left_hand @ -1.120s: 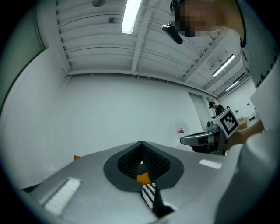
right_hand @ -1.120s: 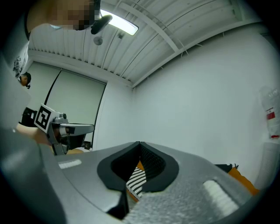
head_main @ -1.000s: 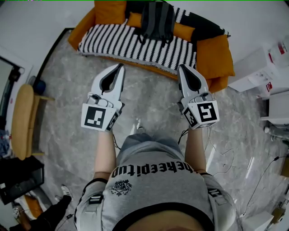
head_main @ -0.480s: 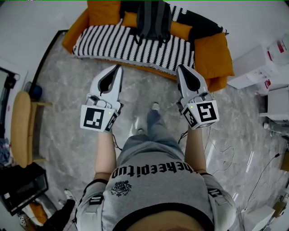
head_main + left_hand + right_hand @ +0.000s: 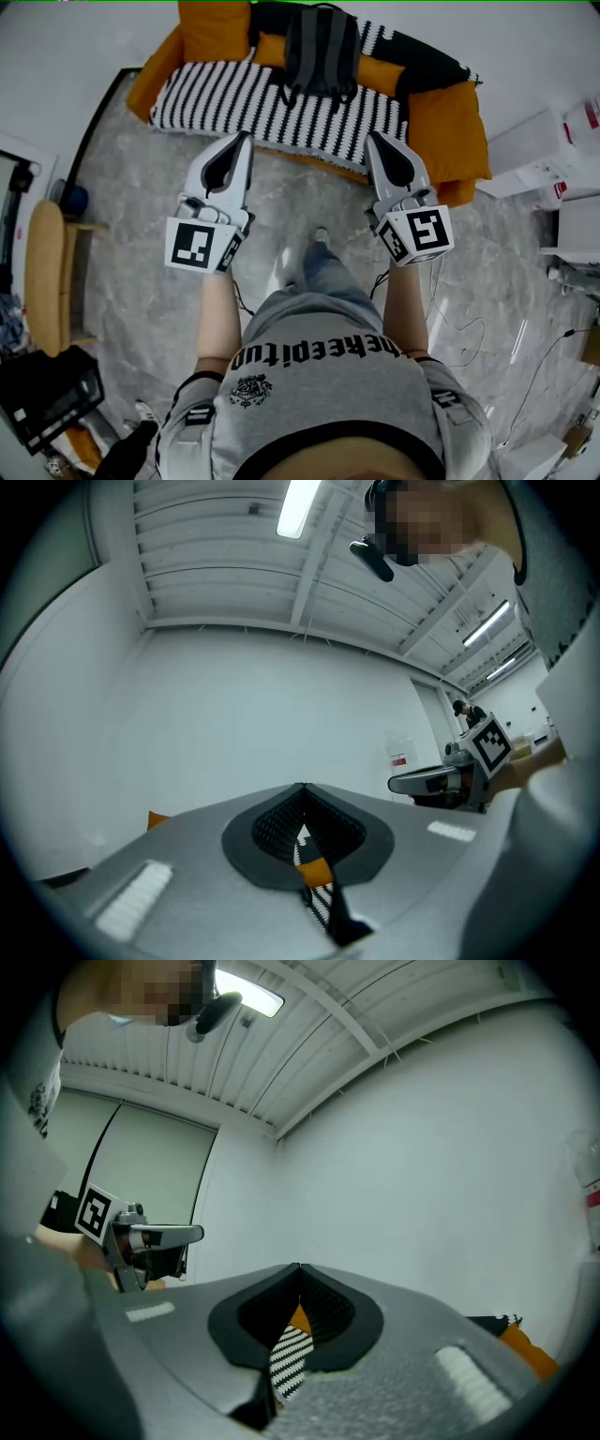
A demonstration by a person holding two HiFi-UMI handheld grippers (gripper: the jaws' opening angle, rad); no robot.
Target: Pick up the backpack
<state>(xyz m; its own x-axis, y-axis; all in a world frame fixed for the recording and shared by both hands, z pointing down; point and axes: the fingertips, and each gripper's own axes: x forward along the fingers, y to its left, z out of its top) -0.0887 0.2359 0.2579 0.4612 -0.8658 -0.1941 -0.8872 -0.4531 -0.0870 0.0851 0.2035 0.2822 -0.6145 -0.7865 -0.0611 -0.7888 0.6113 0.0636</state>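
Head view: left tool [image 5: 247, 137] and right tool [image 5: 372, 139] closed, empty, short of backpack [image 5: 322, 49].

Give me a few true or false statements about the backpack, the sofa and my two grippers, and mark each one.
1. The backpack lies on the striped cover of the orange sofa. True.
2. The left gripper is shut on the backpack. False: its jaws are together on nothing, and it is apart from the backpack.
3. The right gripper has its jaws together. True.
4. The backpack is bright red. False: it is dark grey.
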